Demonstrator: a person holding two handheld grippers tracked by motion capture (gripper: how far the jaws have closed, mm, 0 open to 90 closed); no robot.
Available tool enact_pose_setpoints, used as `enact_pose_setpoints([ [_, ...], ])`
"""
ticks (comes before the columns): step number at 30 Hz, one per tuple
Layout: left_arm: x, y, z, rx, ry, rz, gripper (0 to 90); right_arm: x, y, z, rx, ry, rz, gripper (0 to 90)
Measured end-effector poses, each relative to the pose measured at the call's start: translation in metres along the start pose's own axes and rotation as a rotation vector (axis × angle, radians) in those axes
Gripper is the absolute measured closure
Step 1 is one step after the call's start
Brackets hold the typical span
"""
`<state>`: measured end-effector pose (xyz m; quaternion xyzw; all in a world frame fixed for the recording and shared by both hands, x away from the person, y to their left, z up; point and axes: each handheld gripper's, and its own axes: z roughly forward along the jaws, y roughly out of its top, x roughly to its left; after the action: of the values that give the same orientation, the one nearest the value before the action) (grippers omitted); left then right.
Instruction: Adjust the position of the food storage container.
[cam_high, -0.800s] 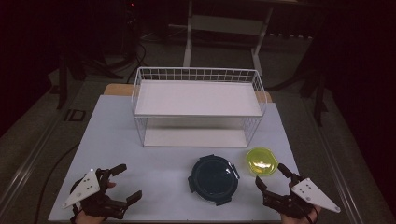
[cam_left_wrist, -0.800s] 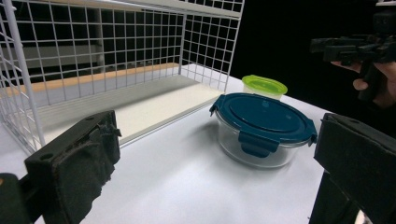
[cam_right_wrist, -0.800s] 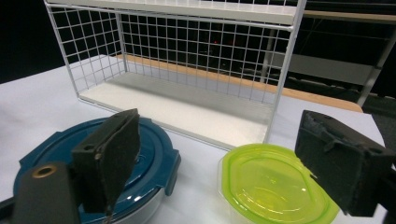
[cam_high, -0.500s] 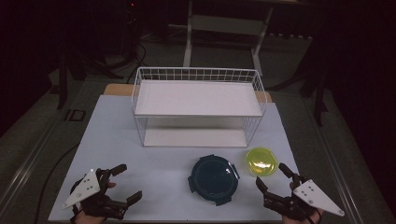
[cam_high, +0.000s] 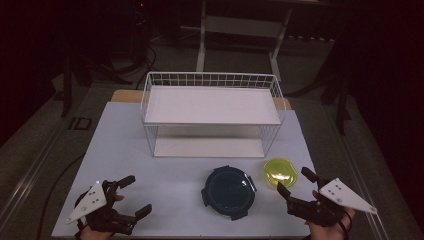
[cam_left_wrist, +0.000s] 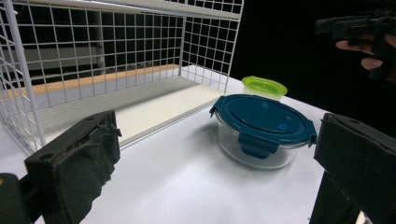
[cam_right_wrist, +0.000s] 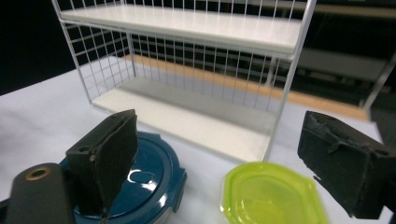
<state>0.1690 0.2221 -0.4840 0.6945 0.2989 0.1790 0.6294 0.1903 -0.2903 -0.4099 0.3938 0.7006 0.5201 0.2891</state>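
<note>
Two lidded containers sat in front of a white wire two-tier rack (cam_high: 212, 115) on the white table (cam_high: 165, 180) in the high view: a round glass container with a dark blue clip lid (cam_high: 228, 191), and just to its right a smaller container with a yellow-green lid (cam_high: 280, 172). The left gripper (cam_high: 136, 196) hovered well left of the blue-lidded container, jaws spread and empty. The right gripper (cam_high: 296, 182) sat just beside the yellow-green one, jaws spread.

From the left gripper view, the blue-lidded container (cam_left_wrist: 264, 130) stood ahead with the green-lidded one (cam_left_wrist: 264, 87) behind it.

From the right gripper view, the green lid (cam_right_wrist: 273, 196) lay between the open jaws, untouched. A good pickup likely meant lowering squarely around it, closing gently, and keeping clear of the rack's corner post (cam_right_wrist: 287, 84).
</note>
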Motion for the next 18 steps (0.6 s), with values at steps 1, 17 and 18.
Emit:
enact_pose_setpoints([
  [1,0.0,0.0,0.0,0.0,0.0,0.0,0.0,0.0,0.0,0.0,0.0,0.0,0.0,10.6],
  [17,0.0,0.0,0.0,0.001,-0.004,0.001,0.0,0.003,-0.02,0.034,0.168,0.075,0.029,47.7],
  [18,0.0,0.0,0.0,0.002,-0.004,0.002,0.0,0.006,-0.025,0.037,0.204,0.083,0.022,56.1],
])
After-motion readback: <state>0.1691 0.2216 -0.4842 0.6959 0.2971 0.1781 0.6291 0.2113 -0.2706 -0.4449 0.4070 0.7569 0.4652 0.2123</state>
